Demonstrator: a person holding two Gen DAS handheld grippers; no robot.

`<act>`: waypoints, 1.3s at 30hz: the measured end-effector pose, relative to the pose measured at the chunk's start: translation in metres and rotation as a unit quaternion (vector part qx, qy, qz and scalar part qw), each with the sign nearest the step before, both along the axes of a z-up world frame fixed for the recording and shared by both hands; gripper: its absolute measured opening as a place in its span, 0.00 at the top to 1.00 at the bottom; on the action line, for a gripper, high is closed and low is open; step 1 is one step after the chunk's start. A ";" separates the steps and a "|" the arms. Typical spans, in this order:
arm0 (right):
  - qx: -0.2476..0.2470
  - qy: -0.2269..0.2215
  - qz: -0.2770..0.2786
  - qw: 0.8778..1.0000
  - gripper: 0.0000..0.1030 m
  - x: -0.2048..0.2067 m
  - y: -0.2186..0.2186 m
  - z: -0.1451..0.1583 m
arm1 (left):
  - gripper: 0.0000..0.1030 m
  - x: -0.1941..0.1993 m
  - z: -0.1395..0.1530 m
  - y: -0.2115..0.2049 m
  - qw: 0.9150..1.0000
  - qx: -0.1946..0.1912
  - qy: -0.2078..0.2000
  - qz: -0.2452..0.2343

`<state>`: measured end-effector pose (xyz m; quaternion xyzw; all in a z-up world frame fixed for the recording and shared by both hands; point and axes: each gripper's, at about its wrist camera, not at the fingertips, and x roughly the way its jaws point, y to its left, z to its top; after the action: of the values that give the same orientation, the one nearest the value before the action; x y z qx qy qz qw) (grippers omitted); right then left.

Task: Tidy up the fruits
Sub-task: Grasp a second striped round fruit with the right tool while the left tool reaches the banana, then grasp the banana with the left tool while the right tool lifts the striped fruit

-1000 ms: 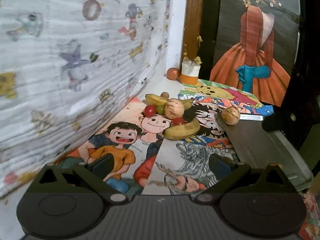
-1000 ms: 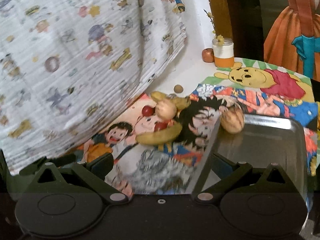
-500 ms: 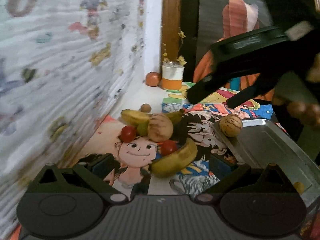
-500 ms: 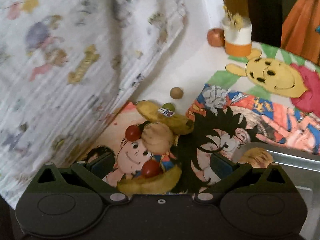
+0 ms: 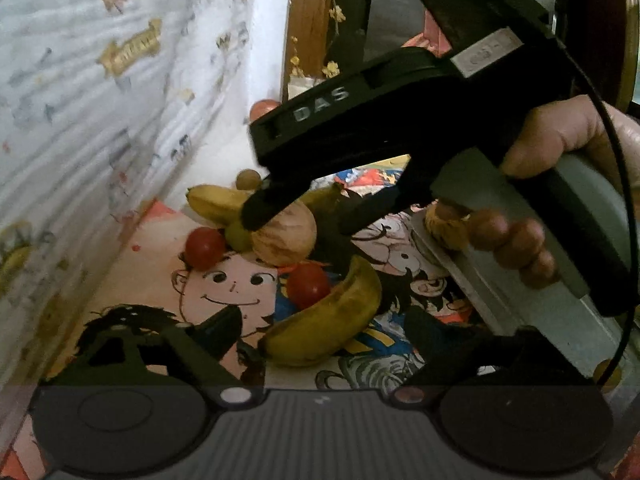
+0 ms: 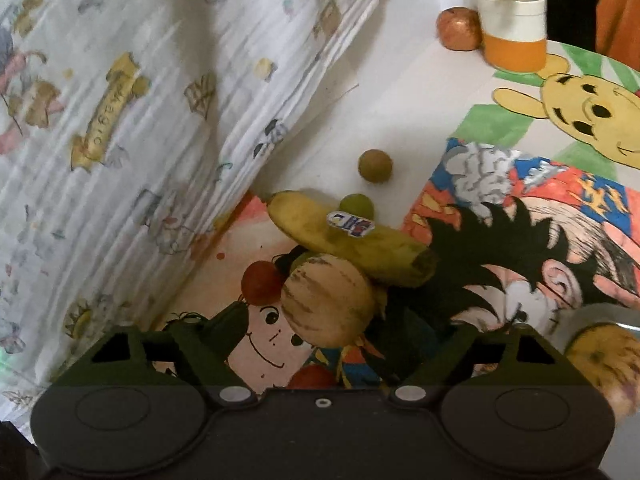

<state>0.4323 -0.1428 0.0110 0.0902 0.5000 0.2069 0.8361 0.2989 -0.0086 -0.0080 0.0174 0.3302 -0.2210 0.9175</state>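
A fruit pile lies on cartoon posters. My left gripper [image 5: 320, 320] straddles the near banana [image 5: 332, 316]; its jaws are closing, with gaps still showing at both pads. A tan striped round fruit [image 6: 328, 304] sits between the closing jaws of my right gripper [image 6: 348, 324], pads clear of it. In the left wrist view, the right gripper [image 5: 304, 220], held by a hand, hangs over that round fruit [image 5: 284, 236]. Around it lie a second banana [image 6: 348, 240], two red tomatoes [image 5: 204, 246] [image 5: 308, 286] and a green grape [image 6: 356, 206].
A metal tray [image 5: 520, 300] on the right holds another tan fruit [image 6: 600, 356]. A printed cloth [image 6: 120, 120] hangs close on the left. Farther back are a small brown ball [image 6: 374, 165], a reddish ball [image 6: 458, 28] and an orange-based jar [image 6: 514, 32].
Both grippers came forward and down onto the fruit pile. The right gripper entered the left wrist view and now hangs over the round fruit. Both pairs of jaws have narrowed.
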 end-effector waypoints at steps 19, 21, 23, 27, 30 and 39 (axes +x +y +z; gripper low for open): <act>0.016 -0.018 0.024 0.999 0.46 0.008 -0.012 -0.009 | 0.43 -0.011 0.007 -0.012 0.998 0.033 0.047 -0.040; 0.020 -0.017 0.024 0.999 0.46 0.009 -0.012 -0.011 | 0.43 -0.006 0.007 -0.015 0.998 0.035 0.045 -0.038; 0.025 -0.017 0.022 0.999 0.46 0.009 -0.012 -0.013 | 0.45 -0.002 0.006 -0.018 0.998 0.033 0.047 -0.034; 0.020 -0.023 0.021 0.999 0.46 0.008 -0.009 -0.013 | 0.54 0.005 0.003 -0.023 0.998 0.039 0.054 -0.009; 0.023 -0.024 0.018 0.999 0.47 0.006 -0.010 -0.013 | 0.60 0.006 0.004 -0.026 0.997 0.047 0.054 0.011; 0.059 -0.005 -0.009 0.998 0.47 0.001 -0.024 -0.014 | 0.69 -0.004 0.004 -0.035 0.996 0.066 0.046 0.029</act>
<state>0.4333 -0.1670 -0.0030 0.1428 0.4820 0.2293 0.8335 0.2944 -0.0432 -0.0043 0.0582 0.3860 -0.1727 0.9043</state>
